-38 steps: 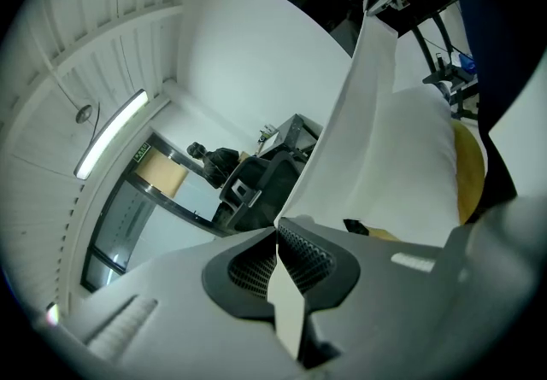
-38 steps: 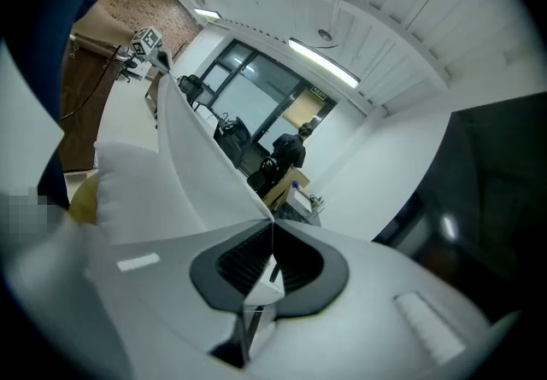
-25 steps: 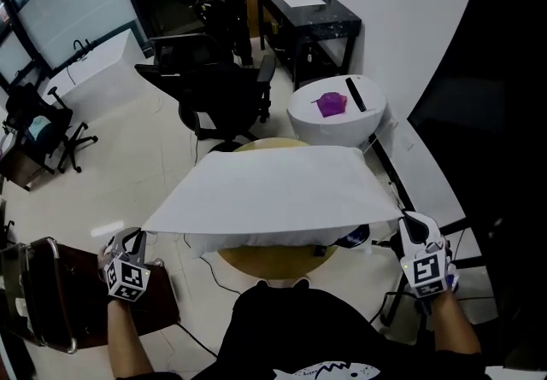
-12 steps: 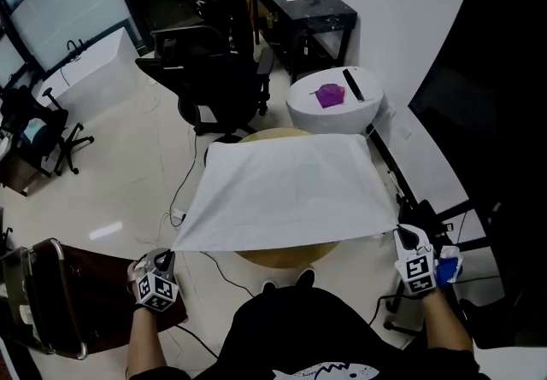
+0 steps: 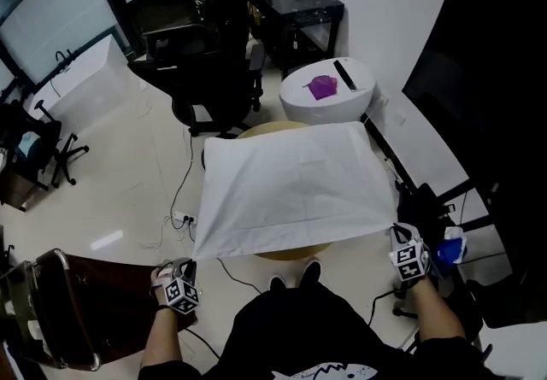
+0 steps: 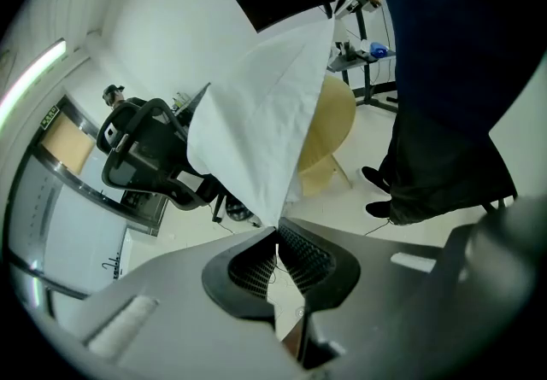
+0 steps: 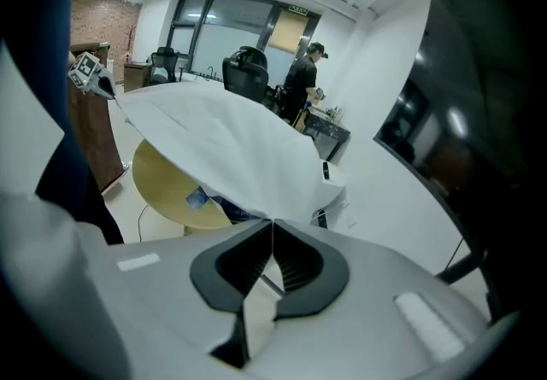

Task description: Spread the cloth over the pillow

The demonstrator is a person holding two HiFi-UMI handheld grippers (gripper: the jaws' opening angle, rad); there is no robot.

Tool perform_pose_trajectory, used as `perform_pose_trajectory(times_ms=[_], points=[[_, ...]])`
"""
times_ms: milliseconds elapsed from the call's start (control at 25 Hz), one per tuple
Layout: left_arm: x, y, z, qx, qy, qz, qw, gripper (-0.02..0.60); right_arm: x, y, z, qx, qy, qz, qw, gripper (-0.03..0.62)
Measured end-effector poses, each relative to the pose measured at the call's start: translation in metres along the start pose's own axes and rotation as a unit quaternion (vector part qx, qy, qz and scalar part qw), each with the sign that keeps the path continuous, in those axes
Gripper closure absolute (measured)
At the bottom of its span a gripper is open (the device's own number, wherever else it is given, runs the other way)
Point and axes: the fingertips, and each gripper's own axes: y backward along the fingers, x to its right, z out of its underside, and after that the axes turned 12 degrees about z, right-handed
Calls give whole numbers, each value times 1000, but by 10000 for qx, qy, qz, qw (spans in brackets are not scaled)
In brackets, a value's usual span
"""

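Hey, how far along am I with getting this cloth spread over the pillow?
Done: the cloth is opened flat, stretched above the round table. In hand: the left gripper and right gripper are each shut on a near corner. Left: lower it and let go; the pillow isn't visible, so coverage is unconfirmed.

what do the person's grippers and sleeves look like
The left gripper and right gripper have pale grey bodies, each with a cube of black-and-white square markers and black ribbed pads. The black top carries a white print; forearms are unsleeved.
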Motion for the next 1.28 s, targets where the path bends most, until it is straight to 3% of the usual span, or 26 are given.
perform_pose_trajectory(times_ms=[360, 720, 1280], points=[[10, -46, 8, -467, -380, 286, 9978, 581, -24, -38, 35, -687, -165, 78, 9975, 582], [19, -77, 14, -811, -600, 707, 9924, 581, -40, -68, 51, -1070, 310, -14, 9938, 580], [27, -104, 13, -1413, -804, 1471, 9757, 581, -61, -86, 63, -1550, 129, -166, 9877, 580]])
